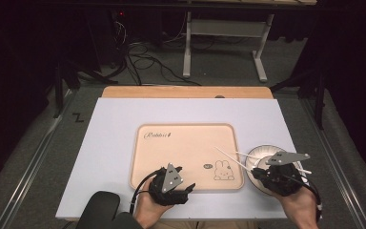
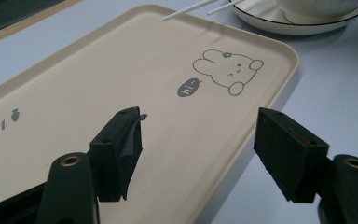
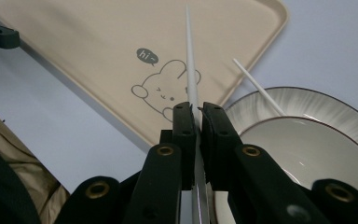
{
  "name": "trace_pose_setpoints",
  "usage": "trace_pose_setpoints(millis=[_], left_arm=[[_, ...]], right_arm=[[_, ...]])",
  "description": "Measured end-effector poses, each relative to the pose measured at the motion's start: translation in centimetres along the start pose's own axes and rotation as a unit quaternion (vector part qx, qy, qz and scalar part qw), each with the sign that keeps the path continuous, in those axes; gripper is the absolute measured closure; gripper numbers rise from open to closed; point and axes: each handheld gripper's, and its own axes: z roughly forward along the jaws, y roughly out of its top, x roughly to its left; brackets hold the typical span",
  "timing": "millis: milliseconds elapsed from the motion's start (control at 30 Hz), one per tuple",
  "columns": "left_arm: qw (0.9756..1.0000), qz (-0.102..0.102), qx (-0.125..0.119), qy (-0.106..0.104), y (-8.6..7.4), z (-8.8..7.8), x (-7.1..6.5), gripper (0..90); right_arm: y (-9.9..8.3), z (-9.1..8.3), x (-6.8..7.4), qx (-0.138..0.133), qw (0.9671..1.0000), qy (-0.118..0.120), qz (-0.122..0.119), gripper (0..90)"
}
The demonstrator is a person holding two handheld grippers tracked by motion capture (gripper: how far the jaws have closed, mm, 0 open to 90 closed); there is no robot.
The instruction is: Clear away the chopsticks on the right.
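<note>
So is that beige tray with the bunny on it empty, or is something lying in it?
Empty, it seems: the tray shows bare beige around its printed bunny. One chopstick, clamped in the right gripper, merely pokes over its corner.

We read "hi~" in a grey speech bubble [image 2: 188, 87] on the beige tray [image 2: 121, 56], beside its drawn rabbit [image 2: 227, 70]. The tray's far corner bore a script word [image 1: 157, 135], seemingly "Rabbit".

White chopstick [image 3: 189, 60] clamped, tip over beige tray [image 3: 88, 32]
</note>
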Motion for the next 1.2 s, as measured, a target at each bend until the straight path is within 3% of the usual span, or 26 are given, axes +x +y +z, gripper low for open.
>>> trace_pose_setpoints(millis=[233,533,1200], left_arm=[[1.0000,0.001,0.000,0.005,0.1,-0.3,0.1,32.7],[0.9999,-0.002,-0.005,0.013,0.2,-0.8,0.3,32.7],[0.9986,-0.005,-0.016,0.050,-0.2,-2.3,0.8,32.9]], right_arm=[[1.2,3.1,1.7,0.018,0.9998,-0.003,-0.011,86.0],[2.1,6.2,2.7,0.052,0.9984,-0.003,-0.023,85.9],[3.7,11.6,2.8,0.100,0.9948,-0.012,-0.015,85.7]])
